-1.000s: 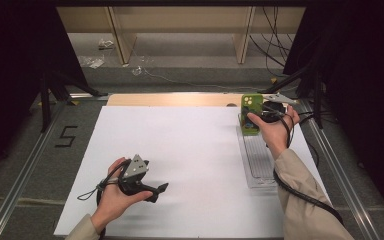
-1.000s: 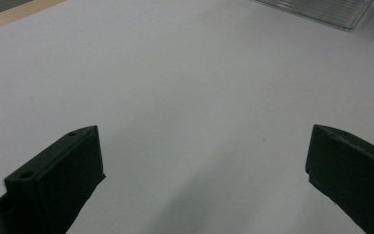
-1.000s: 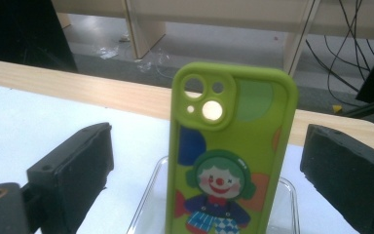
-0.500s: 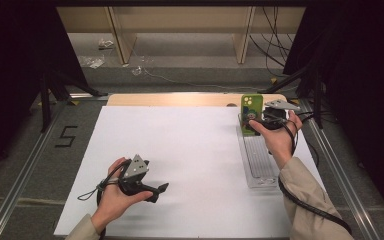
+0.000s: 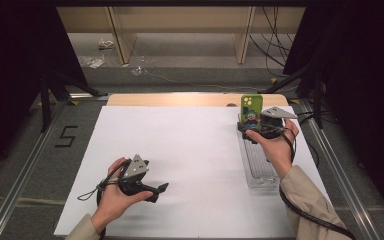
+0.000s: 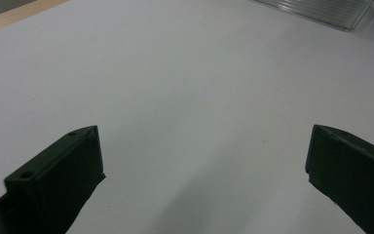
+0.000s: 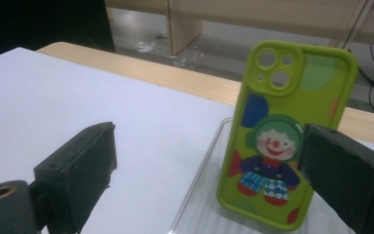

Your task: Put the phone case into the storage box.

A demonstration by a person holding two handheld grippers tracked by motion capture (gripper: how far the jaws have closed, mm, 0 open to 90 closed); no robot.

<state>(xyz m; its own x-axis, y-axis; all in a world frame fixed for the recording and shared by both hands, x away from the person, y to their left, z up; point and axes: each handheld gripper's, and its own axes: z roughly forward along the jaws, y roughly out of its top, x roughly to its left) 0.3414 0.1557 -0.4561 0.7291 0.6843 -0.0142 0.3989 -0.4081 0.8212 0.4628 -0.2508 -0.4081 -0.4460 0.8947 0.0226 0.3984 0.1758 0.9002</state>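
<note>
- While the right gripper (image 7: 209, 170) stands wide open, gripping nothing, the green phone case (image 7: 285, 131) stands upright ahead between its jaws, in a clear tray (image 5: 260, 172).
- Left gripper (image 6: 202, 168), jaws wide apart and empty, rests low over the white tabletop (image 5: 190, 150).

left claw (image 5: 162, 189): jaws wide, low | right claw (image 5: 246, 131): jaws wide
</note>
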